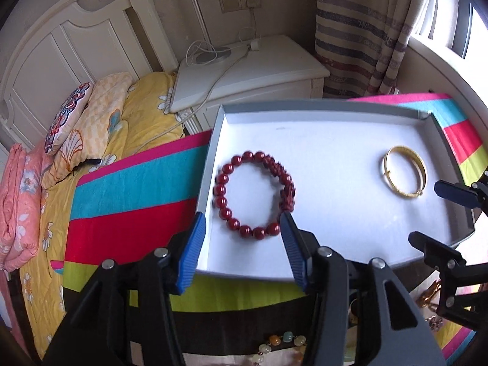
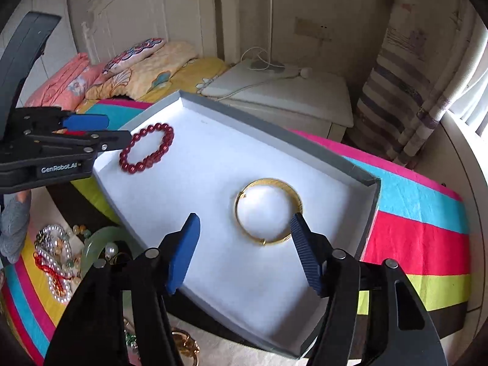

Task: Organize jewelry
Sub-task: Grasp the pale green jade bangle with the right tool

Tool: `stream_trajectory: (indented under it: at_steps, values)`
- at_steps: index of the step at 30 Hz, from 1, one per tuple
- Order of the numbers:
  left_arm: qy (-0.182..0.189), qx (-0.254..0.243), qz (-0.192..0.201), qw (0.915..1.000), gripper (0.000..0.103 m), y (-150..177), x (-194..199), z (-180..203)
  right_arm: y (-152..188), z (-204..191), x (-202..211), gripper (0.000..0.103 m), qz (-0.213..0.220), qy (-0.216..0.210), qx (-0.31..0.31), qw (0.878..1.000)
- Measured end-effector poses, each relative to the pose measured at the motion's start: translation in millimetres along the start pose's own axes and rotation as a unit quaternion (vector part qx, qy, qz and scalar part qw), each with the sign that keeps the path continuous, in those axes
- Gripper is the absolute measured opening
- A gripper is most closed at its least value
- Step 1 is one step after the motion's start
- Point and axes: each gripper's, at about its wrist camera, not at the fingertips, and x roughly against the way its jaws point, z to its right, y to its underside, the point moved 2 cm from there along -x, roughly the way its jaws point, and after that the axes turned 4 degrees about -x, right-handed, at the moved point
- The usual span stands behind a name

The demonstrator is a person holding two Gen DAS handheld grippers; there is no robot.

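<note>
Jewelry sits sorted in a shallow grey cardboard tray with a white floor [image 1: 320, 103], laid on a striped cloth of pink, turquoise, red and lime [image 1: 137, 183] spread over the bed. Two pieces lie inside it, well apart. A dark red beaded bracelet [image 1: 253, 195] rests flat near the tray's left wall, and a plain gold bangle [image 1: 404, 172] lies flat toward the right wall.

My left tongs [image 1: 242, 250] hang over the tray's near left corner with the blue-padded fingers spread wide; the red beads lie just ahead of the tips, held by neither pad. In the right wrist view my right tongs [image 2: 244, 250] are likewise parted and gripping nothing, the right finger [image 2: 305, 253] reaching over the gold bangle's [image 2: 268, 210] near edge; I cannot tell whether it touches.

Outside the tray, off its near left side, a loose heap stays on the cloth: white pearl strands [image 2: 53, 262], a pale green jade bangle [image 2: 97, 247] and small gold pieces [image 2: 183, 344]. Behind the tray's far edge stands a white bedside cabinet [image 1: 259, 70].
</note>
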Motion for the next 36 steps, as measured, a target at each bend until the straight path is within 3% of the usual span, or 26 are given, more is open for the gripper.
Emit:
stream_trajectory:
  at_steps: [3, 9, 17, 19, 20, 22, 24, 27, 31, 33, 35, 36]
  values:
    - [0.007, 0.005, -0.012, 0.9999, 0.051, 17.8, -6.5, 0.6, 10.7, -11.4, 1.3, 0.057, -0.007, -0.002, 0.007, 1.000]
    - [0.032, 0.019, -0.025, 0.9990, 0.052, 60.8, 12.1, -0.2, 21.7, -13.1, 6.1, 0.057, -0.057, -0.057, -0.002, 0.997]
    - [0.029, 0.043, -0.011, 0.9986, 0.053, 118.5, 47.3, 5.8, 61.9, -36.0, 27.9, 0.059, -0.051, -0.094, 0.017, 0.994]
    - [0.029, 0.049, -0.006, 0.9984, 0.054, 128.2, 54.7, 7.8, 70.5, -41.9, 35.5, 0.059, -0.041, -0.084, 0.025, 0.995]
    - [0.030, 0.053, -0.004, 0.9982, 0.054, 130.6, 57.0, 8.6, 74.1, -46.7, 42.6, 0.059, -0.024, -0.055, 0.036, 0.998]
    - [0.032, 0.063, -0.001, 0.9975, 0.055, 137.4, 61.8, 8.7, 82.3, -61.5, 66.1, 0.059, 0.037, -0.007, 0.064, 0.997]
    - [0.032, 0.071, 0.000, 0.9970, 0.055, 143.1, 66.2, 9.2, 95.4, -83.4, 91.7, 0.059, 0.070, -0.057, 0.095, 0.991]
    - [0.029, 0.081, 0.002, 0.9963, 0.055, 147.5, 70.5, 11.0, 119.4, -125.8, 103.6, 0.058, 0.038, -0.134, 0.175, 0.975]
    - [0.027, 0.095, -0.001, 0.9951, 0.055, 152.6, 75.1, 12.1, 139.2, -160.5, 80.5, 0.044, -0.021, -0.140, 0.239, 0.961]
    - [0.033, 0.103, 0.001, 0.9942, 0.056, 154.0, 78.8, 12.6, 140.3, -163.4, 73.3, 0.040, -0.024, -0.147, 0.244, 0.958]
    - [0.077, 0.117, 0.027, 0.9898, 0.067, 157.2, 88.1, 9.2, 137.0, -162.8, 70.6, 0.027, -0.029, -0.158, 0.235, 0.959]
    - [0.095, 0.122, 0.045, 0.9869, 0.067, 159.6, 95.6, 7.7, 137.3, -163.9, 71.0, 0.019, -0.029, -0.162, 0.235, 0.958]
